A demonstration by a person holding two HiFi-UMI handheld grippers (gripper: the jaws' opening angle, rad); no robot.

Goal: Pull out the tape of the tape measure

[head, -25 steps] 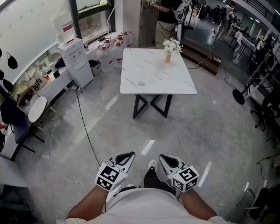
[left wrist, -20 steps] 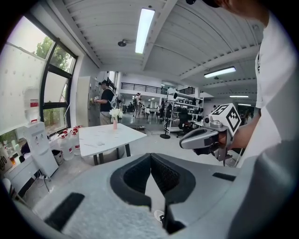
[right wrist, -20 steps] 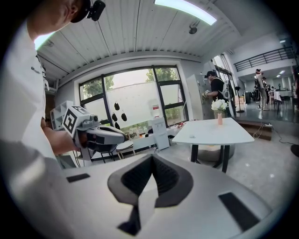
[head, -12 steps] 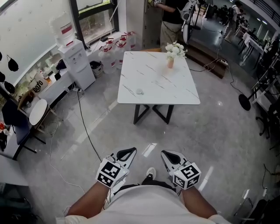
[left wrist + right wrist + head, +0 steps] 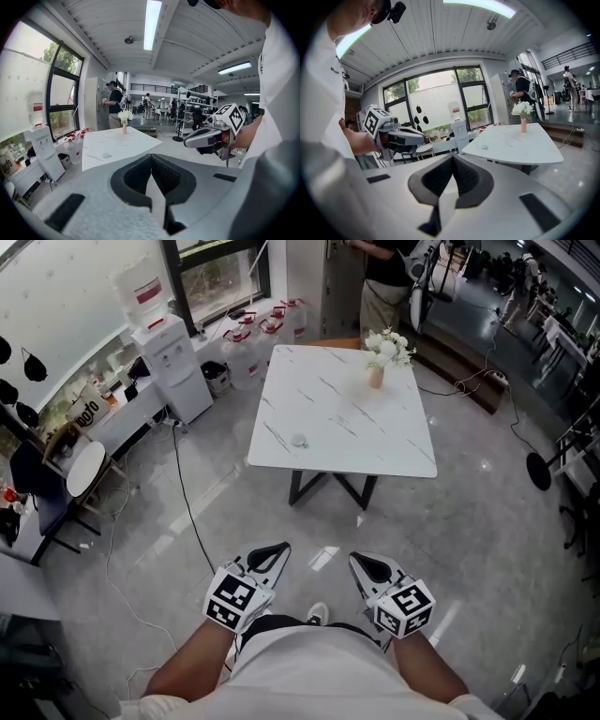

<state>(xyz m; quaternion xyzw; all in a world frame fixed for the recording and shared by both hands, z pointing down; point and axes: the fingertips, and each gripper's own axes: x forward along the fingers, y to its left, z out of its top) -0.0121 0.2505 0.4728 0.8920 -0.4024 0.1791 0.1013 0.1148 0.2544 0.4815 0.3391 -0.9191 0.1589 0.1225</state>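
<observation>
White marbled table (image 5: 375,427) looms larger than a second ago; the small pale disc left of its middle, probably the tape measure (image 5: 299,440), lies untouched. Left gripper (image 5: 273,556) and right gripper (image 5: 364,566), bottom centre, are both closed and empty, so this is only the approach

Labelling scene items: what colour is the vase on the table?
The vase is pink; head view shows it best.

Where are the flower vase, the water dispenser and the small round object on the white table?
flower vase (image 5: 376,378): head view, on its pink body.
water dispenser (image 5: 176,371): head view, on its white front.
small round object (image 5: 299,440): head view, on its top.
</observation>
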